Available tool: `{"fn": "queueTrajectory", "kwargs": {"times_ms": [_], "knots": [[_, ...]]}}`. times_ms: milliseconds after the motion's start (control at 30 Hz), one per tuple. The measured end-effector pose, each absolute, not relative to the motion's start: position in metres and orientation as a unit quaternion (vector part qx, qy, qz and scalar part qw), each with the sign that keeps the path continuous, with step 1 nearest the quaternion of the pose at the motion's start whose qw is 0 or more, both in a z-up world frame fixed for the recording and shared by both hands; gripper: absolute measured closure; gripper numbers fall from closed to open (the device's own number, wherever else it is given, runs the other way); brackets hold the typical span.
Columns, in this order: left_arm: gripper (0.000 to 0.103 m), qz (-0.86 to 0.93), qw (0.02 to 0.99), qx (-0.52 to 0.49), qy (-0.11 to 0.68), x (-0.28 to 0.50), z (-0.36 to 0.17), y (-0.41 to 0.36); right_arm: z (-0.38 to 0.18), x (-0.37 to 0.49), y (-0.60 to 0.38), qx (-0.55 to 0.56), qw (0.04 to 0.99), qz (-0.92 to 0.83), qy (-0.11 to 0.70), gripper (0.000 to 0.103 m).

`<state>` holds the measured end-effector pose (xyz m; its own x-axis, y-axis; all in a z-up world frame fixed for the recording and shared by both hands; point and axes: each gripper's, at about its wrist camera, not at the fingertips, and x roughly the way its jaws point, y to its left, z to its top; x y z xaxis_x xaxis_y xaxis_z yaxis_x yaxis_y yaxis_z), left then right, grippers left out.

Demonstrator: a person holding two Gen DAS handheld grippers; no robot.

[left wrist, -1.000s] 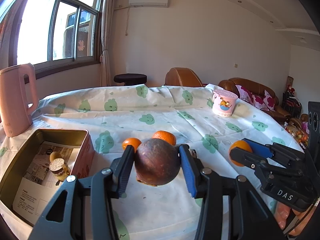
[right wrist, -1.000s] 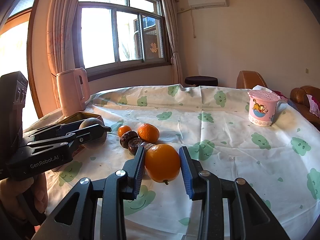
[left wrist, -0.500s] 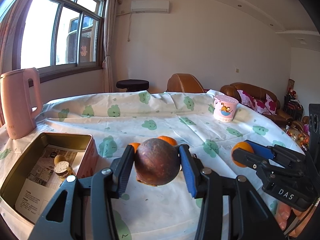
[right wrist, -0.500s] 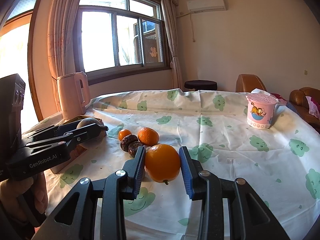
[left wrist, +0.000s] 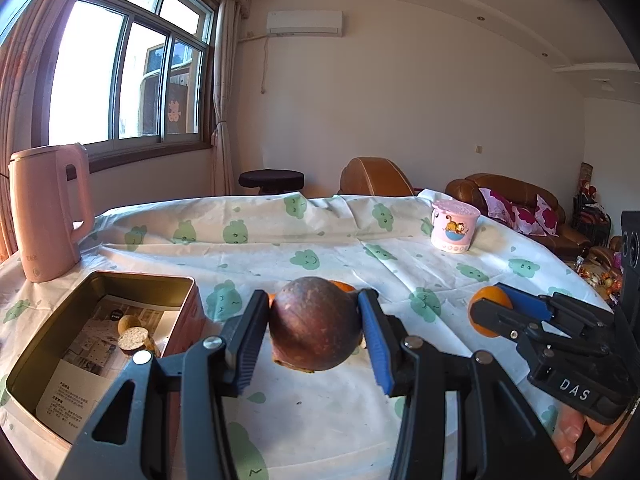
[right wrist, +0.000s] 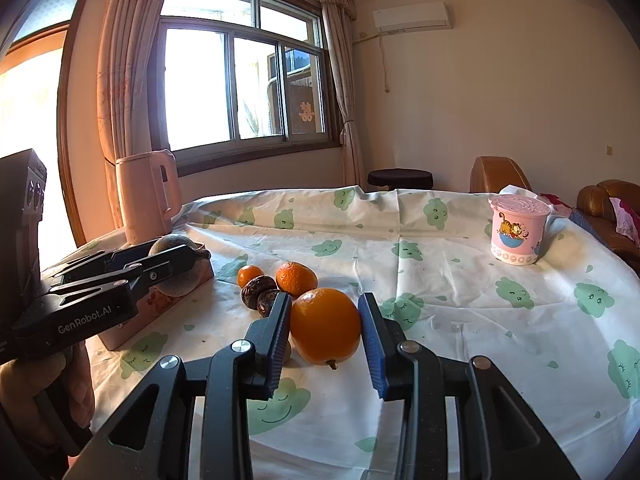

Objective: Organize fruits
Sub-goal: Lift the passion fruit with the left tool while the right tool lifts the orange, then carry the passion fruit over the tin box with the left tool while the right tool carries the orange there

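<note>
My left gripper [left wrist: 314, 322] is shut on a round dark purple-brown fruit [left wrist: 316, 326] and holds it above the tablecloth, just right of an open metal tin [left wrist: 168, 285]. My right gripper [right wrist: 324, 326] is shut on an orange [right wrist: 325, 326] and holds it above the table; it also shows at the right in the left wrist view [left wrist: 490, 314]. In the right wrist view two small oranges [right wrist: 296, 278] and two dark wrinkled fruits [right wrist: 258, 289] lie on the cloth behind the held orange. The left gripper [right wrist: 176, 258] with its fruit hovers by the tin there.
The tin holds printed paper and a few small round things [left wrist: 134, 334]. A pink kettle [left wrist: 46, 210] stands at the far left. A pink cartoon cup [left wrist: 455, 230] stands at the far right of the table. Chairs and a sofa lie beyond the table.
Both grippers keep their fruits. The left wrist view has risen and tilted up, with the tin closer to the left gripper. The right view has risen slightly.
</note>
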<state>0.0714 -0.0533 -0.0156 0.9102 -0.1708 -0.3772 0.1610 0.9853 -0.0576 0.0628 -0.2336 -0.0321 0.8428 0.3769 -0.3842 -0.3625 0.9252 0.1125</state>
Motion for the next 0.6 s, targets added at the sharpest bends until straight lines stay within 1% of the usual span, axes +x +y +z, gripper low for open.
{"fn": "queueTrajectory", "kwargs": {"times_ms": [300, 600], "knots": [[0.055, -0.077, 0.979, -0.01, 0.189, 0.065, -0.014, -0.05, -0.03, 0.059, -0.227, -0.002, 0.963, 0.184, 0.195, 0.067], [0.055, -0.064, 0.979, -0.017, 0.193, 0.058, -0.014, -0.03, -0.016, 0.058, -0.207, -0.016, 0.96, 0.207, 0.19, 0.067]]}}
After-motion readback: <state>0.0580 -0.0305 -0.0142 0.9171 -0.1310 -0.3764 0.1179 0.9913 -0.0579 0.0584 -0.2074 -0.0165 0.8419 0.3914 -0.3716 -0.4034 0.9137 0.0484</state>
